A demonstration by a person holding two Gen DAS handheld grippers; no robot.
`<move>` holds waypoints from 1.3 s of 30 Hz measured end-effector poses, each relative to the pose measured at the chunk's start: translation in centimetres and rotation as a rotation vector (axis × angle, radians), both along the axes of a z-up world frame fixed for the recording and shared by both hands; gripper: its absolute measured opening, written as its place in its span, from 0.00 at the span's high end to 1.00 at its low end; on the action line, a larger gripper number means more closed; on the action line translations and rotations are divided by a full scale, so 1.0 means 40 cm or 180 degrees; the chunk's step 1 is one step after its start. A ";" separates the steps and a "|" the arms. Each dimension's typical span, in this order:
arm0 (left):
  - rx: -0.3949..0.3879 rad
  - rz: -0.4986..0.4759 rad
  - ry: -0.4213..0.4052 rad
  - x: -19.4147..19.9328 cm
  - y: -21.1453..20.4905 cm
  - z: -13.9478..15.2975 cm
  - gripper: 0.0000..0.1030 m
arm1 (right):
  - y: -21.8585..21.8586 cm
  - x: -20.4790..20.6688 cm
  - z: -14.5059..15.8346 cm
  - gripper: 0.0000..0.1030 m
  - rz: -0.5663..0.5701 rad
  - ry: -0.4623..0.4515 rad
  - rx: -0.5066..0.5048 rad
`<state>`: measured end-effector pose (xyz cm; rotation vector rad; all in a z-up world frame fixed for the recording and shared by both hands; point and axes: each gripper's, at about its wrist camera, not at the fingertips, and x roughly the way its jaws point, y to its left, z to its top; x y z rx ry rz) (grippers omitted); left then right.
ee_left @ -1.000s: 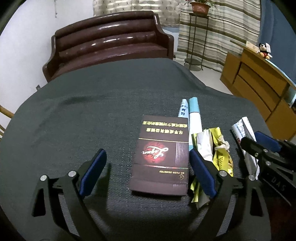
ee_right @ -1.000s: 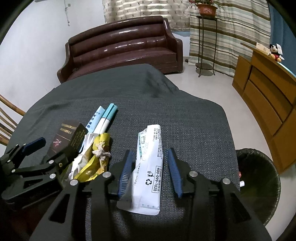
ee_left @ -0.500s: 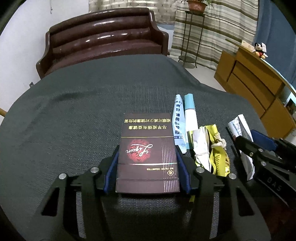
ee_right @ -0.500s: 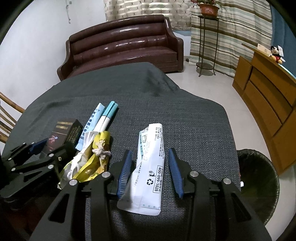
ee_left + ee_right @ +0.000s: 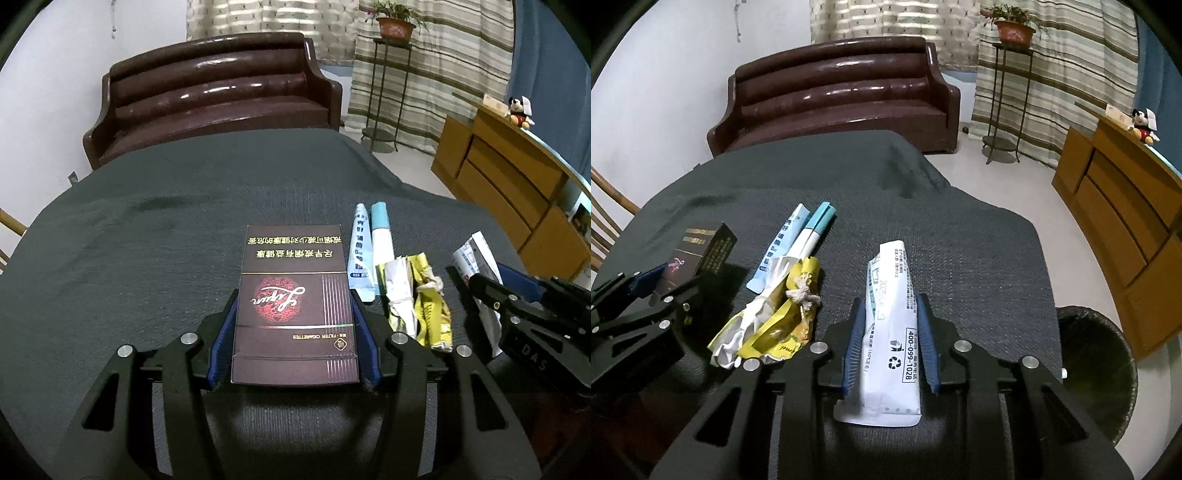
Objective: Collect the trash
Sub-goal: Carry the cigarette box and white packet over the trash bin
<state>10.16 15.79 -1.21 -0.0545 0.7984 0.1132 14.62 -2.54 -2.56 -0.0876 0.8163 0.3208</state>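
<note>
Left gripper clamped on box. Right gripper just closing on pouch, long axis along fingers, over the table. Bin lower right, nearest right hand.

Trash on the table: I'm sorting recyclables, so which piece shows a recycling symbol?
The white wrapper between the right gripper's fingers; its printed end bears the symbol above a phone number.

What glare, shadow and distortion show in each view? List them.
Left wrist view: fisheye bends the room's edges, black corners; white glare streaks on the brown sofa; dark shadow under the cigarette box. Right wrist view: same bending, with the cabinet curved; glare on the sofa again; print on the white packet stays sharp.
</note>
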 end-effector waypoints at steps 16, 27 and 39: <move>-0.0060 -0.0307 -0.0352 -0.053 -0.184 0.079 0.48 | -0.219 -0.076 0.045 0.72 -0.0447 -0.0252 0.0044; -0.0034 -0.0738 -0.0374 -0.019 -0.419 0.065 0.48 | -0.404 -0.085 0.028 0.72 -0.0896 -0.0297 -0.0005; 0.0134 -0.1026 -0.0294 0.037 -0.605 0.021 0.48 | -0.523 -0.071 0.003 0.71 -0.1117 -0.0271 0.0048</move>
